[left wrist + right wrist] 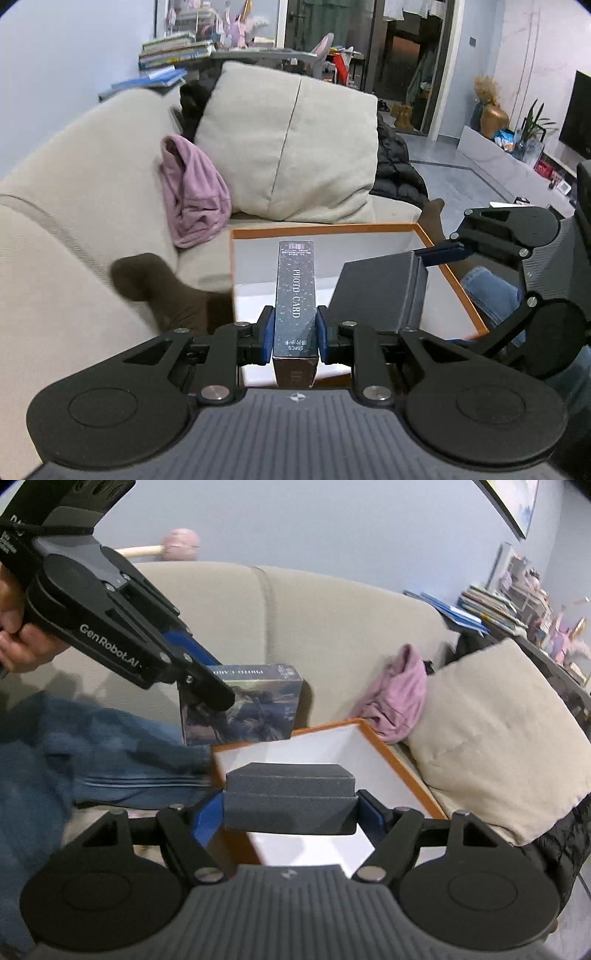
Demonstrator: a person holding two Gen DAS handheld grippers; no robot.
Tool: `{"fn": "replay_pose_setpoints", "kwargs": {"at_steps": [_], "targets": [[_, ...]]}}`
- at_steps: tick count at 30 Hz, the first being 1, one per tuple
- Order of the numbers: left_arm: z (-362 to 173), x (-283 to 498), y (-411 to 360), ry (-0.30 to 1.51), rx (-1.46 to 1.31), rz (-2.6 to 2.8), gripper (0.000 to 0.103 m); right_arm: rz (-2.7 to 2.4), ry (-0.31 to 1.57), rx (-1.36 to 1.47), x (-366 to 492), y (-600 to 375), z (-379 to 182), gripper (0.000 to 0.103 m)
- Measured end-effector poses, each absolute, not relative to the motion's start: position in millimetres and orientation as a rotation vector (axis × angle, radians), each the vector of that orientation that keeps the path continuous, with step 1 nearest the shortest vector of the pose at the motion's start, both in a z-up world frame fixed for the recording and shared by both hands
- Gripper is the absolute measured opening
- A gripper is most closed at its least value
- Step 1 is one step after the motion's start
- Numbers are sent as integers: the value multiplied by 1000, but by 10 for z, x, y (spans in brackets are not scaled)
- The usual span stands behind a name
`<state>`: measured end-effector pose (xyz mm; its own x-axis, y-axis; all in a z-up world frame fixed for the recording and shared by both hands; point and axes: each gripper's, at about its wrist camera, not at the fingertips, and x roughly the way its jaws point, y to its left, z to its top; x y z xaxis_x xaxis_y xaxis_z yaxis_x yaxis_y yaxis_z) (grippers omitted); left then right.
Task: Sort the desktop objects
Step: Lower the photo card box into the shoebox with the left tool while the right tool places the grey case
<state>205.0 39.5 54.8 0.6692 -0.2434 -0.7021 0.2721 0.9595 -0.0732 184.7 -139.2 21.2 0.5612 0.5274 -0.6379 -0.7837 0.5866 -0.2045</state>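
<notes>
My left gripper (295, 334) is shut on a dark "PHOTO CARD" box (295, 291), held edge-up above an orange-rimmed white tray (325, 229). The same box (255, 705) shows in the right wrist view, with the left gripper (207, 686) clamped on it above the tray's (399, 764) far left corner. My right gripper (291, 808) is shut on a dark grey box (290, 797) held over the tray. In the left wrist view the grey box (380, 291) hangs right of the card box, with the right gripper (439, 251) on its far corner.
The tray rests on a beige sofa (74, 206). A large cushion (288, 147), a pink cloth (192, 195) and a black jacket (399, 166) lie behind it. The person's jeans-clad legs (92, 760) and brown socks (162, 291) flank the tray. Books (170, 51) are stacked behind the sofa.
</notes>
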Motion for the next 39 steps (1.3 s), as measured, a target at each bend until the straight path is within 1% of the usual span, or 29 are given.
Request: {"fn": "replay_pose_setpoints", "kwargs": {"at_steps": [4, 8, 12, 15, 24, 30, 31, 33, 34, 35, 36, 39], "targets": [[218, 2458, 320, 865, 38, -281, 26, 827, 674, -475, 2309, -1410, -48, 77], [-165, 2664, 258, 966, 85, -252, 26, 864, 779, -479, 2678, -1331, -360, 77], [-343, 2682, 207, 1031, 126, -232, 26, 942, 876, -468, 2911, -1239, -629, 77], [-442, 2671, 175, 1063, 176, -206, 26, 1009, 904, -479, 2959, -1160, -747, 77], [-497, 2635, 135, 1104, 213, -218, 27, 1125, 989, -459, 3063, -975, -827, 77], [-416, 2593, 194, 1091, 170, -248, 29, 1147, 1000, -471, 3075, -867, -805, 77], [-376, 2570, 217, 1076, 156, -253, 30, 1150, 1004, -472, 3077, -844, -799, 77], [-251, 2490, 297, 1023, 114, -264, 38, 1158, 1006, -484, 3058, -812, -789, 77], [-190, 2447, 343, 993, 92, -267, 41, 1158, 1010, -484, 3064, -787, -785, 77], [-128, 2399, 397, 961, 68, -267, 49, 1161, 1013, -484, 3069, -761, -781, 77], [-72, 2352, 457, 928, 39, -257, 53, 1164, 1015, -487, 3068, -729, -778, 77], [0, 2266, 622, 877, -21, -214, 53, 1185, 1021, -496, 3073, -661, -760, 77]]}}
